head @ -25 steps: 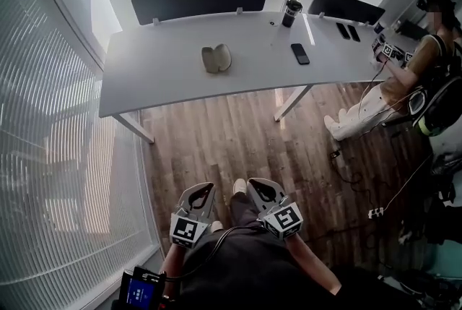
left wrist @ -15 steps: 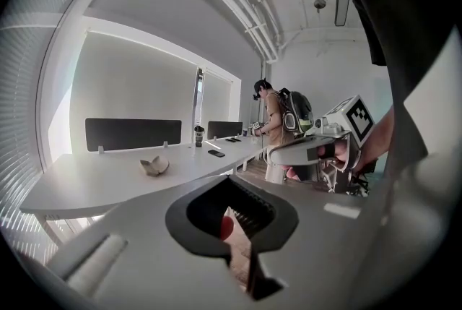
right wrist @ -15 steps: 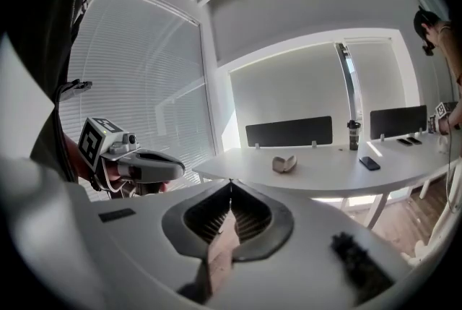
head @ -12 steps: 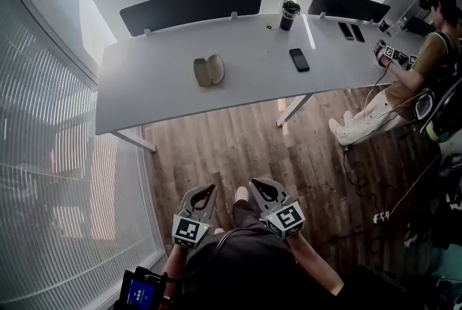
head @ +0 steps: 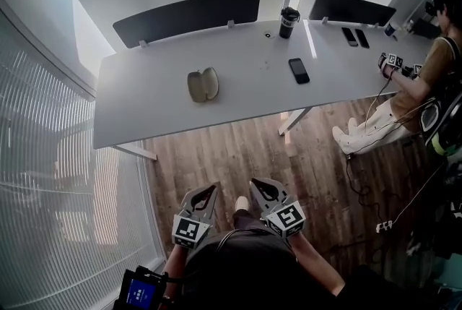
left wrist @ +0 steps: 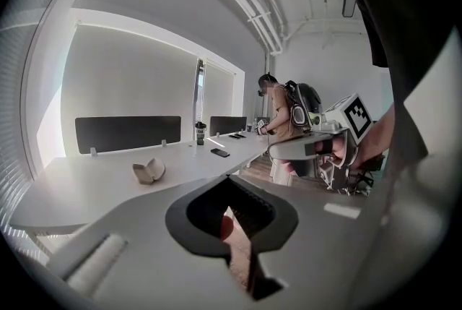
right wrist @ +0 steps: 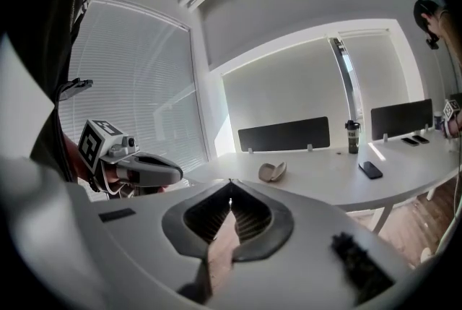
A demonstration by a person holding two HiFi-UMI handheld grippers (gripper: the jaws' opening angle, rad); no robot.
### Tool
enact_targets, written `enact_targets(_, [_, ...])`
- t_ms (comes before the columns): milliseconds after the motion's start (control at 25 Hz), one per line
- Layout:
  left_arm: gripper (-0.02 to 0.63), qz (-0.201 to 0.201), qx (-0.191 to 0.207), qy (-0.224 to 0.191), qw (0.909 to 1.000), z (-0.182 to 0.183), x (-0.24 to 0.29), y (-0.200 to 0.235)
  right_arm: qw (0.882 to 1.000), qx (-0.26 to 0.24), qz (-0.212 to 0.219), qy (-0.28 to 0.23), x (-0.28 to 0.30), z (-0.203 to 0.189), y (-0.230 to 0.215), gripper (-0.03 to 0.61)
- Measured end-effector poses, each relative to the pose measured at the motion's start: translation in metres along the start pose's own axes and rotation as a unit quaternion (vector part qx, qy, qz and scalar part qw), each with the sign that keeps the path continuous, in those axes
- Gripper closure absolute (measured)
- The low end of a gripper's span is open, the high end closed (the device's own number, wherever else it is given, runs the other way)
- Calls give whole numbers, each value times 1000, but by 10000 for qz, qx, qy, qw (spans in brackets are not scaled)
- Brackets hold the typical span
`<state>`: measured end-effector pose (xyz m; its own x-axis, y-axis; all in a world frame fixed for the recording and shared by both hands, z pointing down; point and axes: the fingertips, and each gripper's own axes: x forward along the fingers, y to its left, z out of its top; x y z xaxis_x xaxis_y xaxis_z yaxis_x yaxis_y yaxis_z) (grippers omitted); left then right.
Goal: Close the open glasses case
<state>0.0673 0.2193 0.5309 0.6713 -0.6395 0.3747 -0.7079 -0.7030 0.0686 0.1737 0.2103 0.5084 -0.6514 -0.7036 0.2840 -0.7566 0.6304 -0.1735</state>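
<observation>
Ahead, open glasses case (head: 203, 84), long axis pointing away, left gripper (head: 209, 189), right gripper (head: 256, 186), fingers together, empty.

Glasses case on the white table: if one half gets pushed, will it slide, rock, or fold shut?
The glasses case lies open with two rounded halves side by side, so it looks like a rigid shell and probably rocks. It is small on the smooth table, so it likely slides before the hinge folds.
</observation>
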Motion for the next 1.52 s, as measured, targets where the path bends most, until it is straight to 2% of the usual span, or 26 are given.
enact_targets(120, [606,80,107,27,9999,6,17,5,10000,46,62,7,6,6,-19,574])
enact_targets(320, [606,172,-13,40,9998,11,29,11,9998,-22,197,5,16,4,-39,574])
enact_targets(400, [606,221,79,108,9997,6,30,15,9998,-2,186,-13,19,6,-43,574])
enact_targets(640, [606,394,22,34,9992,12,38,29,9997,-123,186,-60,23,8,-51,574])
enact_targets(1000, [606,410,-39,9,9991,8,54,50,9996,-244,92,-110,37,20,-62,574])
enact_targets(1520, [606,446,-265,81,9986,7,99,128,9993,-366,21,61,100,35,-92,574])
